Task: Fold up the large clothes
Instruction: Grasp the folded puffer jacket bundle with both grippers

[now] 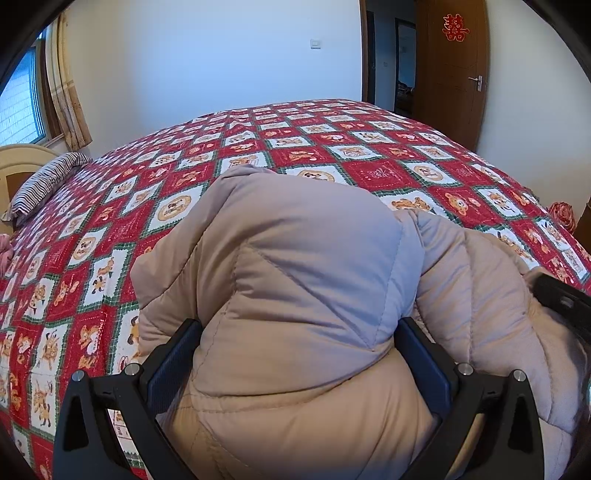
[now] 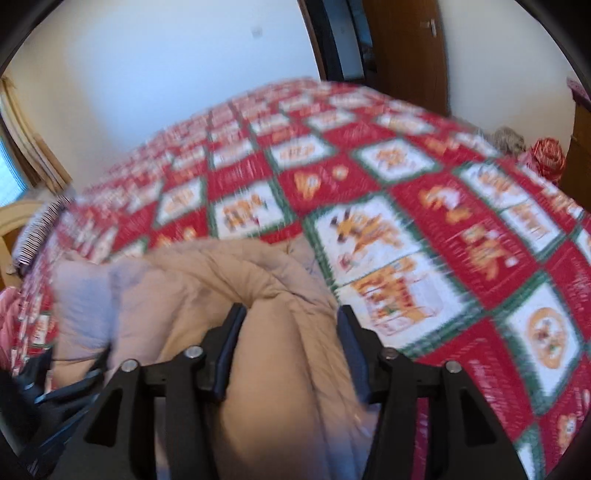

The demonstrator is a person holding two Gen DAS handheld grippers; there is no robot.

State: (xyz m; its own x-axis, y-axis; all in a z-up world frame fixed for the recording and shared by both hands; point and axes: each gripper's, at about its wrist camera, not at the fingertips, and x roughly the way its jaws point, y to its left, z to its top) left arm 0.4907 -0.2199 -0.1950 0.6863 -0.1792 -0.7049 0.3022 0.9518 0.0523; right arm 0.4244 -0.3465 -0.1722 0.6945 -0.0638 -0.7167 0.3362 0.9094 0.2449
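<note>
Beige puffer jacket (image 1: 295,280) on the quilt (image 1: 110,221), pinched by both hand-held grippers (image 1: 299,354) (image 2: 290,332).

A red, white and green patchwork bedspread (image 1: 258,155) with bear prints is covering the bed. A striped pillow (image 1: 44,181) is lying at its head beside a cream headboard (image 1: 14,158). A brown wooden door (image 1: 452,66) bearing a red paper ornament (image 1: 455,27) is standing beyond, and beige curtains (image 1: 68,92) are hanging by the window (image 1: 20,99)

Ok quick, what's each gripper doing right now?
Left gripper: shut on the beige puffy coat.
Right gripper: shut on another bunch of that coat.
</note>
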